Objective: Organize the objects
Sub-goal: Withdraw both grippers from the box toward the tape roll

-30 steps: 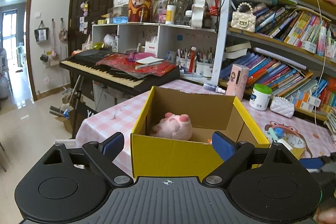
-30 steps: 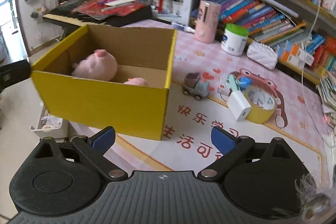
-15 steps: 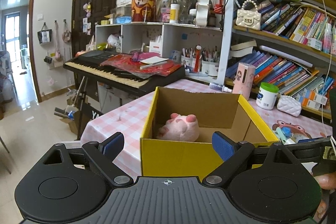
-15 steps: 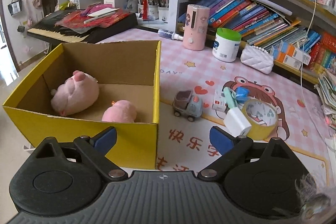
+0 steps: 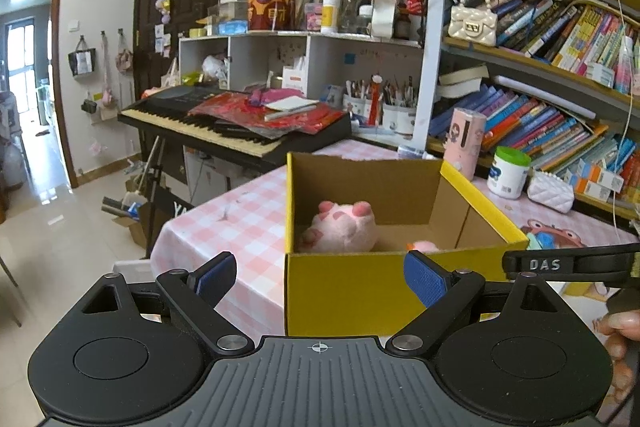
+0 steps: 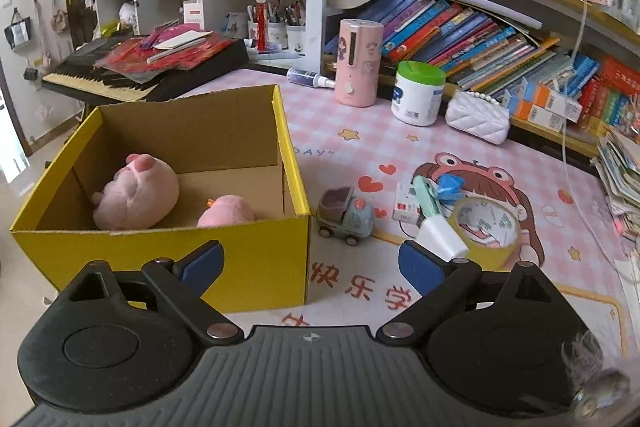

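Both grippers empty, jaws spread wide. Right gripper [image 6: 311,261] has risen and tipped forward over the last second: the view went from the yellow cardboard box [image 6: 256,267] seen side-on to looking down into it and across the tabletop [image 6: 352,135]. Left gripper [image 5: 320,277] has drifted left, so the box now sits right of centre in its view, with the near wall just past the right finger. In the box: large pink plush pig [image 6: 136,193] against the left wall, smaller pink plush [image 6: 226,215] near the front right corner; the two sit close, can't tell if they touch. Still loose on the tabletop, right of the box: toy truck [image 6: 346,217] just beside the box's right wall, then a cluster of a small red-and-white card pack [image 6: 406,203], mint green clip [image 6: 426,193], blue clip [image 6: 450,183], white charger block [image 6: 442,237] and yellow tape roll [image 6: 490,231]; the charger leans on or touches the roll. Read: two items sorted, several to go. The right gripper's new pose lines it up on the truck, likely the next pick. It's low and on wheels, so it may roll if nudged before the jaws close across the body. The left gripper looks parked, possibly to steady the box.
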`<control>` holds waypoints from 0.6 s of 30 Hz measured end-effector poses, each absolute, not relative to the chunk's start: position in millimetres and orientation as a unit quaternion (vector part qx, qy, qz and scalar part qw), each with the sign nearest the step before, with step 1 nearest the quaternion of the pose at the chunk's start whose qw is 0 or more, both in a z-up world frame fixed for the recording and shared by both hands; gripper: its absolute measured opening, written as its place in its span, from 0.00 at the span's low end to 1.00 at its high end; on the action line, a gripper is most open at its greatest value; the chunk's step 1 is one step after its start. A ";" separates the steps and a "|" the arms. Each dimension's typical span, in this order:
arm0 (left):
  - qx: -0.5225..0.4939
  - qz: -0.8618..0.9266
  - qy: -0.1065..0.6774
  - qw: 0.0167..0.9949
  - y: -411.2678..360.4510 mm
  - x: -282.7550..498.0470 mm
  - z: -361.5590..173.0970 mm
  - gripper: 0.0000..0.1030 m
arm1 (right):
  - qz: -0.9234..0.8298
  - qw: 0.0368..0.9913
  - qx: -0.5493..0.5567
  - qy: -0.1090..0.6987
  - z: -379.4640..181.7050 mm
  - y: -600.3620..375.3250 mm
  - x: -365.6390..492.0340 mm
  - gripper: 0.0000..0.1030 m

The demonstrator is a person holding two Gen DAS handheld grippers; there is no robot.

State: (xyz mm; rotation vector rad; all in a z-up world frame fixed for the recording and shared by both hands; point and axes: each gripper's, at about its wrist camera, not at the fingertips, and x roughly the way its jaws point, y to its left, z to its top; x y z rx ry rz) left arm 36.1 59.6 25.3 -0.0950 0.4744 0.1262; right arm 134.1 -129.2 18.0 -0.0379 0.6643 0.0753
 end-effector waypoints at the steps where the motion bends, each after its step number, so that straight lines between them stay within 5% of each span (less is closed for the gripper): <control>1: -0.047 0.061 0.237 0.968 59.2 34.6 24.9 0.90 | 0.035 0.945 -0.015 0.326 19.2 -130.5 128.6 0.93; 18: -0.013 0.046 0.314 0.948 48.5 -9.6 3.7 0.93 | -0.018 0.946 -0.029 0.323 7.8 -124.9 18.5 0.95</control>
